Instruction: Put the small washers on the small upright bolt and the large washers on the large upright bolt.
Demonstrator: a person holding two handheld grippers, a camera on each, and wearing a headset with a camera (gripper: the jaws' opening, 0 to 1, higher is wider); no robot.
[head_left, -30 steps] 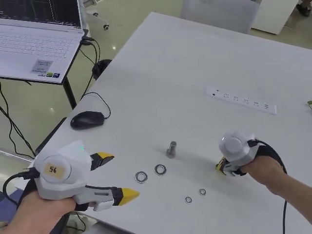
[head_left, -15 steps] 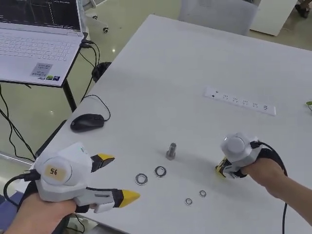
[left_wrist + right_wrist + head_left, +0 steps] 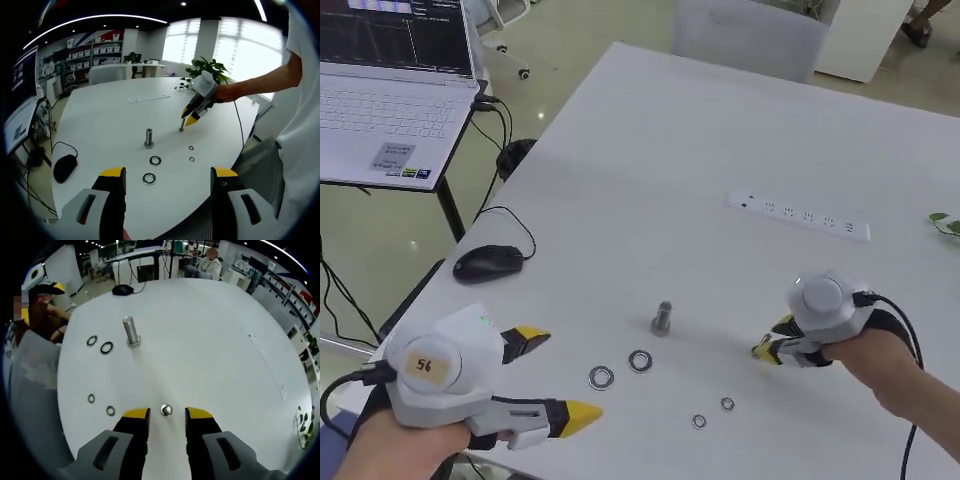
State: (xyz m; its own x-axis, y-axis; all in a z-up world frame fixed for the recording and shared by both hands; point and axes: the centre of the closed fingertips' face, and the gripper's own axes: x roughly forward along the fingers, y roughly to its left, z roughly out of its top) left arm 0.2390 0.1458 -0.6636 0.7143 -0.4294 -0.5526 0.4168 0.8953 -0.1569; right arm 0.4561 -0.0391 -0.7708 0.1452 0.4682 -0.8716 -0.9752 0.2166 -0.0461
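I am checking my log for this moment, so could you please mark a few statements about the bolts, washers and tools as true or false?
1. The two large washers lie flat on the table, off the large bolt. True.
2. The large bolt lies on its side. False: it stands upright.
3. The left tool is shut on a washer. False: it is open and holds nothing.
4. The small bolt stands between the open right tool's jaws. True.
5. The small washers sit on the small bolt. False: both lie on the table.
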